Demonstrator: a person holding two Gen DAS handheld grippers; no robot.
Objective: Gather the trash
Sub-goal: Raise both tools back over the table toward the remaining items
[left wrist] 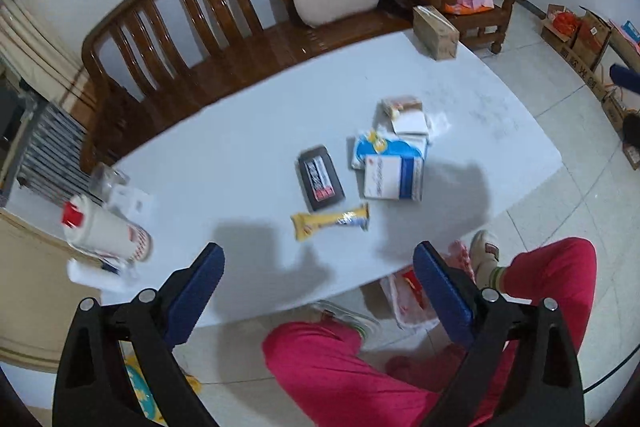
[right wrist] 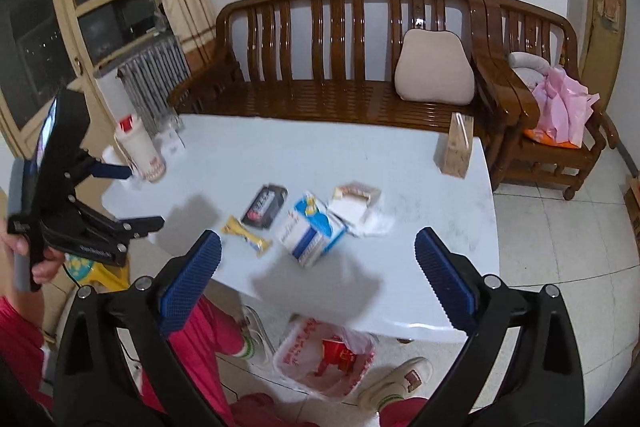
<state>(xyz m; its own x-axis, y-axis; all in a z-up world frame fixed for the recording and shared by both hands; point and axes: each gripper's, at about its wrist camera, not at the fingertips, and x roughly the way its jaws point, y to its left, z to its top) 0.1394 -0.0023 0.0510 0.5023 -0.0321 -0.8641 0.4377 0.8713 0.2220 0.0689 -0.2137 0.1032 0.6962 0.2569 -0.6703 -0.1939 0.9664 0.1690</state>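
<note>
Both grippers hover above the near edge of the white table (left wrist: 248, 131), each with its jaws spread wide and nothing between them. The left gripper (left wrist: 318, 263) is above the table's left part; from the right wrist view it is seen side-on at the left, held in the person's hand (right wrist: 24, 255), its fingers parted. The right gripper (right wrist: 318, 251) is poised over the near middle of the table.

The trash lies in a loose group at the middle of the table. A yellow snack wrapper (left wrist: 330, 221) lies nearest the person. Just beyond it lies a flat black packet (left wrist: 320, 179) with a red label. To the right of that, a blue and white carton (left wrist: 394, 171) rests on its side, touching a heap of white paper scraps (left wrist: 412, 123). A small brown and white wrapper (left wrist: 402, 103) sits at the far end of the heap. None of these is touched by either gripper.

At the table's left end stands a white paper cup (left wrist: 106, 227) with a red mark on its lid, beside a clear glass (left wrist: 106, 177). A tan tissue box (left wrist: 436, 33) stands at the far right corner.

On the tiled floor under the near edge lies an open white plastic bag (right wrist: 324, 359) with red print, something red inside it. The person's red-trousered legs (left wrist: 352, 371) flank it.

A wooden bench (right wrist: 340, 67) with a beige cushion (right wrist: 434, 67) stands behind the table, and a matching armchair (right wrist: 540, 99) holds a pink bag (right wrist: 564, 107).
</note>
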